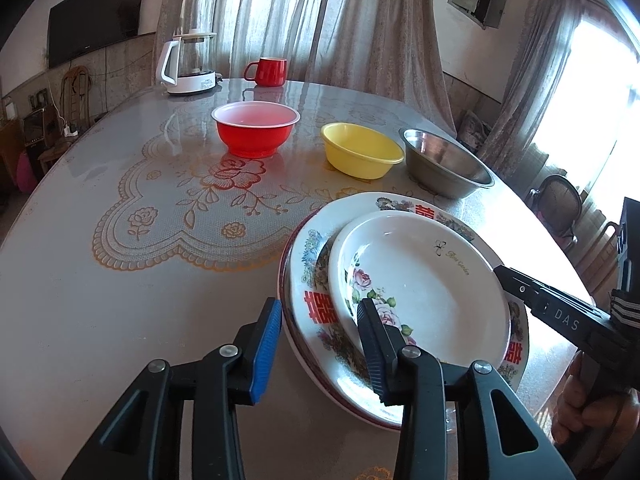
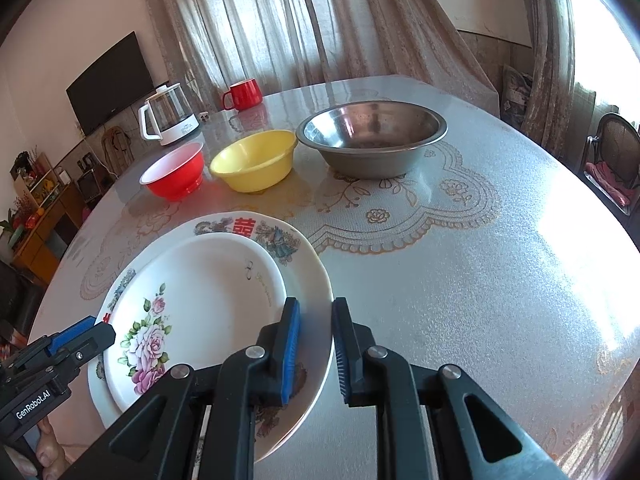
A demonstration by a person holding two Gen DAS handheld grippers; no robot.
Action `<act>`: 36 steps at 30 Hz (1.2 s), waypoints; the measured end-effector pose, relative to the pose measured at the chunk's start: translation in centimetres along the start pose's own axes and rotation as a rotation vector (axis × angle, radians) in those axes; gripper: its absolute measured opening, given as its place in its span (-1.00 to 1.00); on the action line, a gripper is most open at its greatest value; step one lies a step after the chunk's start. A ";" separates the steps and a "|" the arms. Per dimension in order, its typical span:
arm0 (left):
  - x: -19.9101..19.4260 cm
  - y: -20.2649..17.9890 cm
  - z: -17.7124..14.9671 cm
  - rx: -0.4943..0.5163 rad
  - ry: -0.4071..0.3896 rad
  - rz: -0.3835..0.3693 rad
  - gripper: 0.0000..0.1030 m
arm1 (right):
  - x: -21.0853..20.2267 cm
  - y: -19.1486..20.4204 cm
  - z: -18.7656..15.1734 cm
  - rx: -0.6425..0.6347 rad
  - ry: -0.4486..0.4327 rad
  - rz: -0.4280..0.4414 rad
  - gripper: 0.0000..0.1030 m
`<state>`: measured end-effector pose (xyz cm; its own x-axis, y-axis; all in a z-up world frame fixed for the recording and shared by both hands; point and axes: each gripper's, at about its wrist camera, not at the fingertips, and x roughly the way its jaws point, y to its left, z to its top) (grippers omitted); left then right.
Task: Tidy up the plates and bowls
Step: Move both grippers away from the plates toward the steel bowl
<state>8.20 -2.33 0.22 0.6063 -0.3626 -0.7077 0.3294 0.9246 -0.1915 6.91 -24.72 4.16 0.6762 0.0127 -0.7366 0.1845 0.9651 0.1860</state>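
Note:
A small rose-patterned plate [image 1: 420, 280] lies on a larger plate [image 1: 308, 264] with red characters; a red-rimmed plate edge shows beneath. My left gripper [image 1: 320, 320] is open, its jaws astride the stack's left rim. My right gripper [image 2: 314, 336] is open astride the stack's right rim [image 2: 320, 280]; it also shows in the left wrist view [image 1: 520, 284]. A red bowl [image 1: 256, 128], a yellow bowl [image 1: 362, 154] and a steel bowl [image 1: 446, 166] stand apart behind the plates.
A glass kettle [image 1: 188, 64] and a red mug [image 1: 268, 71] stand at the table's far edge. The round table [image 1: 100, 300] has a lace-print cover. A chair [image 2: 614, 156] stands at the right.

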 end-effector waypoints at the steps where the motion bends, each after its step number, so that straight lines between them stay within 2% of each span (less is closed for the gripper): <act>1: -0.1 0.0 0.0 -0.001 -0.003 0.004 -0.22 | 0.0 0.0 0.0 0.002 0.000 0.003 -0.66; 15: -1.3 0.8 0.1 -0.014 -0.021 0.058 -0.20 | -0.2 0.1 -0.1 -0.014 -0.003 -0.025 -0.60; 22: -1.5 0.7 0.2 -0.009 -0.022 0.062 -0.20 | -0.5 -0.1 0.1 -0.002 -0.009 -0.015 -0.57; 26: -1.2 0.6 0.2 -0.009 -0.012 0.064 -0.20 | -0.6 -0.4 0.4 0.009 -0.010 0.004 -0.40; 36: -0.6 1.2 0.4 -0.030 0.020 0.066 -0.20 | -0.1 -0.5 0.9 0.018 -0.002 0.031 -0.39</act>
<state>8.51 -1.05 0.66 0.6110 -0.2988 -0.7331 0.2670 0.9495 -0.1646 7.39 -25.45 4.73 0.6832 0.0423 -0.7290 0.1763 0.9592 0.2209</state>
